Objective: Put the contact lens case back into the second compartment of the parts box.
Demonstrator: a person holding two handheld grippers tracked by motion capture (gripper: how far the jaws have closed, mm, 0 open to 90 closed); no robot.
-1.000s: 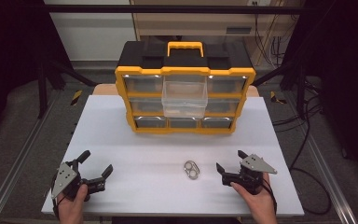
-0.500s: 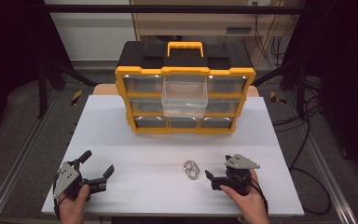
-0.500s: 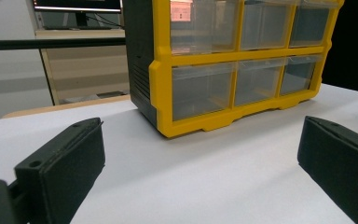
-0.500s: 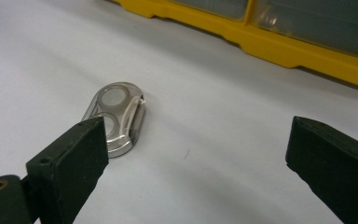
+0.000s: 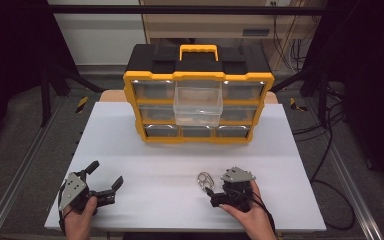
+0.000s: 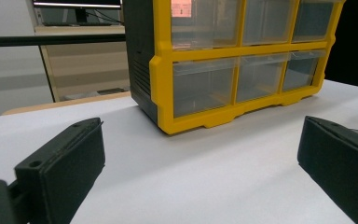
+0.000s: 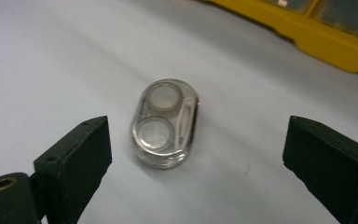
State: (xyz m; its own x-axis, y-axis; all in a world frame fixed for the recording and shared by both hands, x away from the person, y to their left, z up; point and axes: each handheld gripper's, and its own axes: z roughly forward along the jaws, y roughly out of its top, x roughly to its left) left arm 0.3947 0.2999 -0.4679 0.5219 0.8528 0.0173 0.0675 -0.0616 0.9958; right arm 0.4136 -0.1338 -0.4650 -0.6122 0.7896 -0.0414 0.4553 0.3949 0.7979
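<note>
- Step in hand: the approach to a pickup. Right gripper (image 5: 209, 192) sits low at the near edge of the white table (image 5: 145, 150), nose toward the small clear case (image 5: 205, 180).
- Right gripper view: clear case (image 7: 165, 122) lies flat between the two pads, touching neither. Jaws wide, just been closing a little, nothing held.
- Left gripper (image 5: 102, 180) rests at the near left, well apart from the case. Jaws wide, empty.
- Yellow drawer organizer (image 5: 198, 102) stands at the far side; its middle clear drawer (image 5: 198, 102) is pulled out.
- Next move, by my reading: ease forward slightly, centre the case, close on its long sides, then lift.
</note>
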